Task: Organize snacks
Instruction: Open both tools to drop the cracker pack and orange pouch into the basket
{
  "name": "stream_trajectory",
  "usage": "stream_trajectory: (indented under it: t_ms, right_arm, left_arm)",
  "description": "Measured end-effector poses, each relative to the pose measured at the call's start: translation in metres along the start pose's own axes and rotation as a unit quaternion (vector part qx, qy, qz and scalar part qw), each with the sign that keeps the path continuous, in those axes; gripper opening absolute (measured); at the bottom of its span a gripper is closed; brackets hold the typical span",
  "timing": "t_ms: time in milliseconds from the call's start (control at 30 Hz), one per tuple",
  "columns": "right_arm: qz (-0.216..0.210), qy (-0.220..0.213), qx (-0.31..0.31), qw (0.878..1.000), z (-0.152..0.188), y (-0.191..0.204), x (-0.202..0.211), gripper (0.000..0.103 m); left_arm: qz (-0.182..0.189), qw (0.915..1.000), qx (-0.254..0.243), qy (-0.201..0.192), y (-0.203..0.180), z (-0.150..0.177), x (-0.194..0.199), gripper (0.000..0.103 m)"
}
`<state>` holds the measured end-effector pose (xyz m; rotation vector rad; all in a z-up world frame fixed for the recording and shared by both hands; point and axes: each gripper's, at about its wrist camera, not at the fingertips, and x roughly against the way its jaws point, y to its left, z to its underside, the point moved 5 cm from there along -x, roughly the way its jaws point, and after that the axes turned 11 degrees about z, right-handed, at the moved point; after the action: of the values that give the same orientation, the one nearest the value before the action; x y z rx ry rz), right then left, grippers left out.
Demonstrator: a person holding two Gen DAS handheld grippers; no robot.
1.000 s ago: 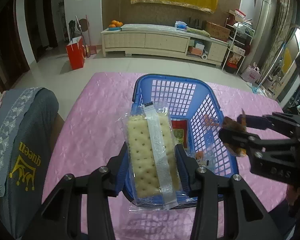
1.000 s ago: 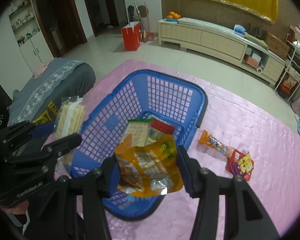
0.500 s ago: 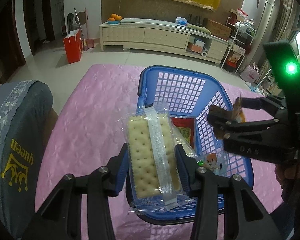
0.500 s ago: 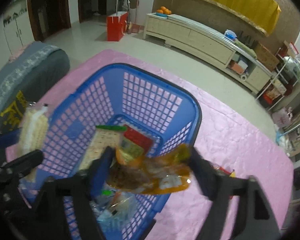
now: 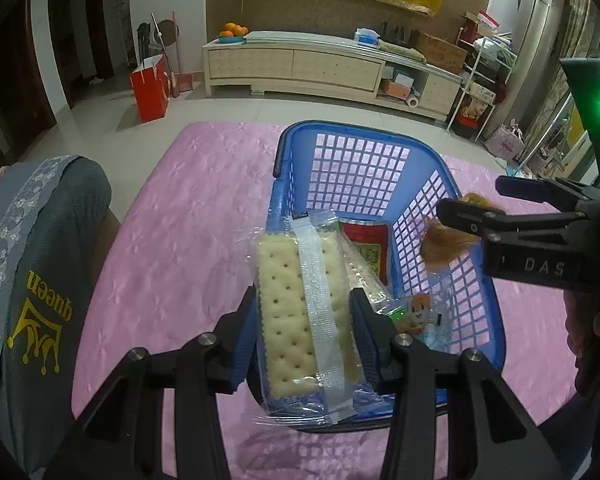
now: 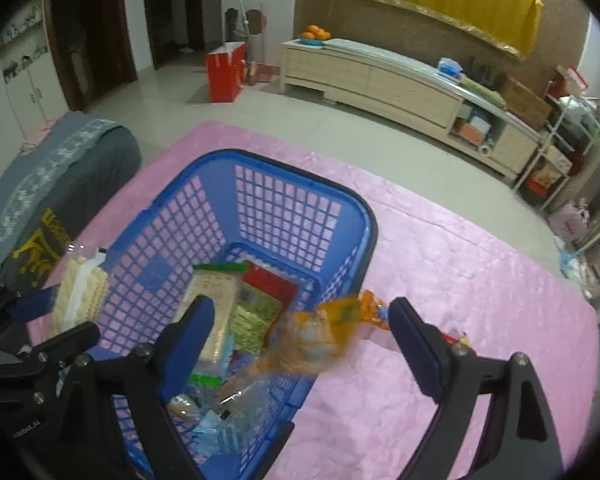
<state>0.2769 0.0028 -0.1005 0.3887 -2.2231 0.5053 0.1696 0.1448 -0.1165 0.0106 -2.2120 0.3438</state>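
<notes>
Two claws work over a blue basket (image 5: pixel 364 160) on a pink-covered surface (image 5: pixel 188 216). Left claw (image 5: pixel 305 332) is clamped on a clear pack of crackers (image 5: pixel 300 312), holding it upright over the basket's near rim. Right claw (image 6: pixel 300 332) stands with its jaws spread wide, gripping nothing; between its fingers an orange snack bag (image 6: pixel 312 332) shows blurred, touching neither finger, above the basket's right rim. Below and ahead of the right claw, inside the basket, lie a red packet (image 6: pixel 272 284), a pale cracker pack (image 6: pixel 216 296) and small clear wrappers (image 6: pixel 220 412). Right of that claw, more snacks (image 6: pixel 454 336) sit on the surface, partly hidden by its finger. Left of the left claw, a grey cushion (image 5: pixel 40 272) carries a yellow crown print.
</notes>
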Motion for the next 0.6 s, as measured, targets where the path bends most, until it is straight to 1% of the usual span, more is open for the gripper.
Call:
stream_trajectory:
  t_ms: [67, 167, 233, 400, 600]
  right_arm:
    - [0.003, -0.006, -0.007, 1.000, 0.000, -0.002, 0.004, 0.091]
    - [-0.013, -0.010, -0.019, 1.000, 0.004, -0.003, 0.011, 0.091]
    - [-0.015, -0.010, -0.018, 1.000, 0.009, -0.002, 0.016, 0.091]
    - [-0.002, 0.000, -0.005, 1.000, 0.025, -0.001, 0.026, 0.091]
    - [-0.003, 0.011, -0.016, 1.000, 0.043, -0.009, 0.032, 0.091]
  left_arm:
    - [-0.002, 1.0000, -0.003, -0.001, -0.003, 0.000, 0.003, 0.042]
    - [-0.006, 0.9999, -0.010, -0.001, -0.009, 0.000, 0.006, 0.042]
    - [-0.007, 0.9998, -0.016, 0.000, -0.013, -0.001, 0.006, 0.042]
    - [-0.005, 0.9994, -0.034, -0.001, -0.026, -0.002, 0.007, 0.042]
    - [-0.001, 0.9988, -0.050, 0.005, -0.036, -0.003, 0.001, 0.042]
